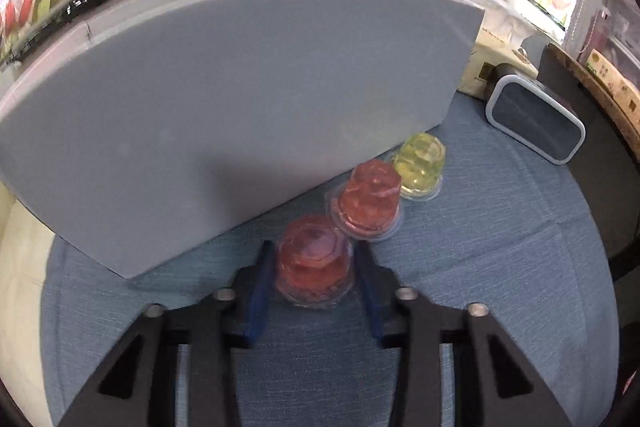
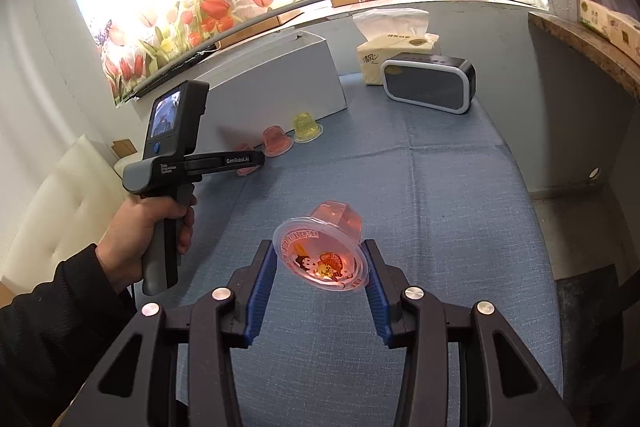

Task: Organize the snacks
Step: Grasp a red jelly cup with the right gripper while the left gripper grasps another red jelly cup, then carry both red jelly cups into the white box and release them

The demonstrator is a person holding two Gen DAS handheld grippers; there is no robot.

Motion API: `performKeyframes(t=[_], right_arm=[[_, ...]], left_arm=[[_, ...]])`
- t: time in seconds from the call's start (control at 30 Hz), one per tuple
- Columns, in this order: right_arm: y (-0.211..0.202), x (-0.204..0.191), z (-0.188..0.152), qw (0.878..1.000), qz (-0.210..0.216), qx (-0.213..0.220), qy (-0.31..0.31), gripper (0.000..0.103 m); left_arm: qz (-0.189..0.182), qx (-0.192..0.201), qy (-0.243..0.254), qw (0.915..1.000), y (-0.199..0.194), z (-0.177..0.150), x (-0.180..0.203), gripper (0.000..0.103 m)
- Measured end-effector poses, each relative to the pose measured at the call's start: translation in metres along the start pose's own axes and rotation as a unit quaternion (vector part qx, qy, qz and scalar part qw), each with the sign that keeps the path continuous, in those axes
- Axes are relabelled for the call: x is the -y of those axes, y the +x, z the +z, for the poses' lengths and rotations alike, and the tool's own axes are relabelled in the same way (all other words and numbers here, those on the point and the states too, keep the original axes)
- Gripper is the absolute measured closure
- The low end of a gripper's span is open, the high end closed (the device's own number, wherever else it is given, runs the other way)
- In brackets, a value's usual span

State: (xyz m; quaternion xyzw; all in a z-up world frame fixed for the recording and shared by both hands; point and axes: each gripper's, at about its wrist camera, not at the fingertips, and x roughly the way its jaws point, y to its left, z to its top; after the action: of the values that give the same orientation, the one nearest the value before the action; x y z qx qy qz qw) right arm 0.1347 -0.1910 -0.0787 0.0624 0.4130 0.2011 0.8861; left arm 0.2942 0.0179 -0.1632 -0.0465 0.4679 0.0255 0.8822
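Note:
Three jelly cups stand upside down in a row along a grey box on the blue cloth. My left gripper is shut on the nearest red jelly cup. Beyond it stand a second red cup and a yellow-green cup. My right gripper is shut on another red jelly cup, tilted with its printed lid toward me, above the cloth. In the right wrist view the left gripper reaches the row, with the red cup and the yellow cup.
A grey-rimmed speaker and a tissue pack stand at the table's far right. A brown shelf edge is on the right. A cream padded seat is left of the table.

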Motion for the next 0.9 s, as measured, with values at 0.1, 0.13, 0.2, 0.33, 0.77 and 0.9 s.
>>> performKeyframes(t=[0.1, 0.13, 0.2, 0.33, 0.77, 0.9], right_arm=[[0.001, -0.001, 0.0, 1.0, 0.004, 0.0, -0.002, 0.056], [0.003, -0.002, 0.0, 1.0, 0.003, -0.001, -0.002, 0.056], [0.005, -0.004, 0.001, 1.0, 0.008, -0.003, -0.002, 0.056], [0.006, -0.013, 0.004, 1.0, 0.014, -0.001, -0.015, 0.056], [0.051, -0.058, 0.091, 0.997, 0.056, 0.021, -0.057, 0.056], [0.07, -0.079, 0.138, 0.995, 0.068, 0.031, -0.072, 0.056]], left_arm=[[-0.006, 0.012, 0.019, 0.9997, -0.011, -0.001, 0.005, 0.061], [-0.006, 0.015, 0.023, 0.9996, -0.014, -0.002, 0.006, 0.061], [-0.024, 0.02, 0.019, 0.9993, -0.024, -0.003, 0.007, 0.061], [-0.05, 0.047, 0.029, 0.9972, -0.061, -0.009, 0.01, 0.061], [-0.121, 0.14, -0.018, 0.9825, -0.187, 0.024, -0.049, 0.061], [-0.118, 0.158, -0.024, 0.9801, -0.199, 0.042, -0.071, 0.061]])
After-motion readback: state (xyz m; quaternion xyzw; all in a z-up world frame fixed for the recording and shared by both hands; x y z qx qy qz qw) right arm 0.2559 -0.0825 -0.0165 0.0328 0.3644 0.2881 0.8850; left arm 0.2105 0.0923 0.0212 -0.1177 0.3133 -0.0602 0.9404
